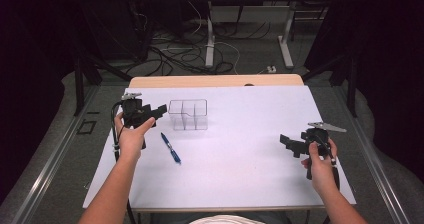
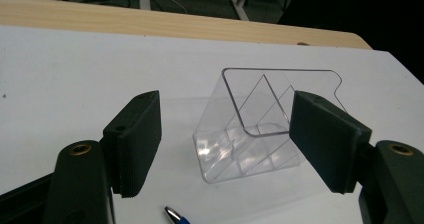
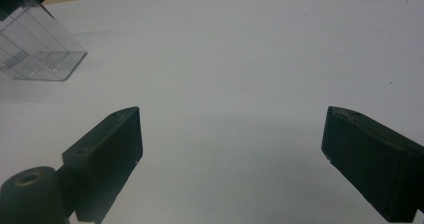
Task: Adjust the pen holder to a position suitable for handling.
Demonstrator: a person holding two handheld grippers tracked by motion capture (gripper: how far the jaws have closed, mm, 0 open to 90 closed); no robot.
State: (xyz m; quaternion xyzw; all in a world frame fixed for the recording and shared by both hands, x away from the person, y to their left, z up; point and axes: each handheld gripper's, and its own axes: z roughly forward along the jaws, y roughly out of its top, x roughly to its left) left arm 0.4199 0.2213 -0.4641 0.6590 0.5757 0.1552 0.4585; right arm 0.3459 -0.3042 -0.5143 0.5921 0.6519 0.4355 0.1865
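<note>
White table (image 1: 240,154): clear divided organizer (image 1: 188,115) upright at left-centre; blue pen (image 1: 171,148) lying just in front. Left tool (image 1: 159,110) near organizer, apart. Right tool (image 1: 287,143) held well apart, right side.

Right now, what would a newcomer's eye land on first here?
Most likely the clear plastic organizer, standing with its dividers on the far left part of the white table, with a blue pen lying just in front of it. Next, the two black claws held above the table: the left claw open and aimed at the organizer, the right claw open over bare table near the right edge.
</note>
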